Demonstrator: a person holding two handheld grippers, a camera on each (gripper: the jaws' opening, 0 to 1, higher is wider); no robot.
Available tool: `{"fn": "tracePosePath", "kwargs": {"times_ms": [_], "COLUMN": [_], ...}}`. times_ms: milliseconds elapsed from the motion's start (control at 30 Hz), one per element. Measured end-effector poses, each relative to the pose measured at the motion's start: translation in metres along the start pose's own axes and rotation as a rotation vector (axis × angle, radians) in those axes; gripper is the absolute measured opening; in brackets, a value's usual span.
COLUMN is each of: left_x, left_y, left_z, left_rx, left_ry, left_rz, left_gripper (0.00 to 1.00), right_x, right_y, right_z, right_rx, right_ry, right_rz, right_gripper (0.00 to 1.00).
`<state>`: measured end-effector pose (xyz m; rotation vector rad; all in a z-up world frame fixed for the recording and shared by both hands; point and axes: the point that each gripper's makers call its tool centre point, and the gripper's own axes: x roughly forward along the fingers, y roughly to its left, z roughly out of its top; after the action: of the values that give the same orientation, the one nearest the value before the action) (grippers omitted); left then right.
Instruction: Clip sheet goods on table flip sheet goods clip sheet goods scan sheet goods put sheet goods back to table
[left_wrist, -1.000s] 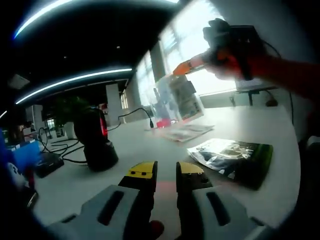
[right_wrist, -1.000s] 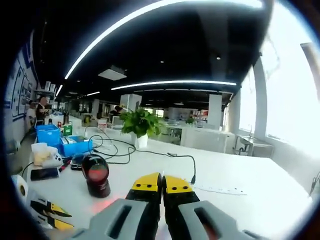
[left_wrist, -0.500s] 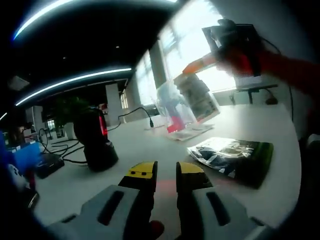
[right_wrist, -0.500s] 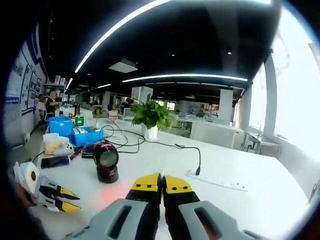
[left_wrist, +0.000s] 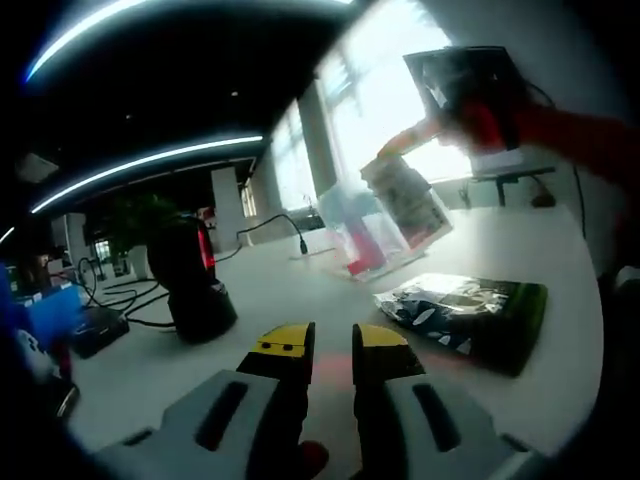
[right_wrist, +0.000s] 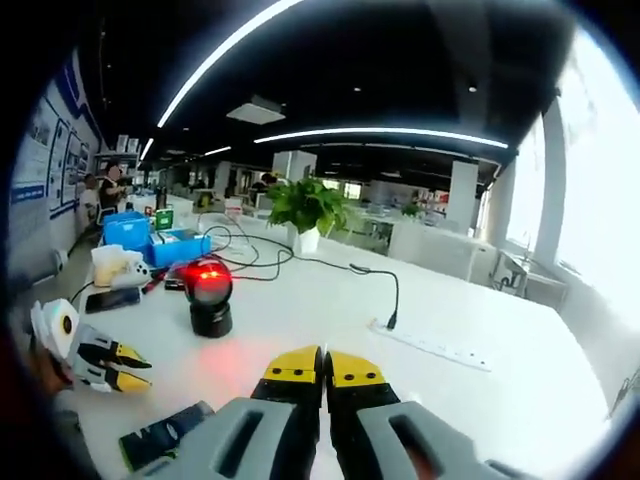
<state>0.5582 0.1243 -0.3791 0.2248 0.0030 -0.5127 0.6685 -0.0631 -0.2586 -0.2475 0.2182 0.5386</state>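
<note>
In the left gripper view my right gripper (left_wrist: 392, 150) comes in from the upper right, shut on the top edge of a clear packet (left_wrist: 395, 210) with printed sheets and a red patch inside. The packet hangs tilted, its lower end just above the white table (left_wrist: 300, 290). A dark green packet (left_wrist: 470, 315) lies flat on the table below it. The black scanner (left_wrist: 195, 275) stands to the left, and its red light glows in the right gripper view (right_wrist: 208, 290). My left gripper (left_wrist: 333, 345) hovers low over the table, open, nothing between its yellow tips.
A white power strip (right_wrist: 430, 345) and a black cable lie across the table. A potted plant (right_wrist: 305, 205) and blue bins (right_wrist: 165, 245) stand at the back. My left gripper (right_wrist: 125, 365) and the dark green packet (right_wrist: 165, 435) sit at the lower left.
My right gripper has carried the clear packet down and to the right, towards the table by the dark packet. The right view has pulled back from the scanner. The left gripper has stayed still.
</note>
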Motion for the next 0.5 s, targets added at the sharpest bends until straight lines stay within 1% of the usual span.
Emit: {"fn": "tracePosePath", "kwargs": {"times_ms": [200, 300, 367, 500], "left_x": [0.001, 0.000, 0.000, 0.000], "left_y": [0.000, 0.000, 0.000, 0.000], "left_z": [0.000, 0.000, 0.000, 0.000], "left_rx": [0.002, 0.000, -0.001, -0.001], "left_ry": [0.000, -0.001, -0.002, -0.002], "left_rz": [-0.002, -0.002, -0.002, -0.001], "left_gripper": [0.08, 0.08, 0.08, 0.08], "right_x": [0.004, 0.007, 0.010, 0.021], "right_y": [-0.018, -0.026, -0.031, -0.042], "right_z": [-0.009, -0.014, -0.015, -0.018], "right_rx": [-0.020, -0.078, -0.095, -0.158], "right_ry": [0.041, 0.079, 0.094, 0.135], "right_rz": [-0.042, -0.068, -0.084, -0.114], "right_gripper": [0.00, 0.00, 0.00, 0.00]}}
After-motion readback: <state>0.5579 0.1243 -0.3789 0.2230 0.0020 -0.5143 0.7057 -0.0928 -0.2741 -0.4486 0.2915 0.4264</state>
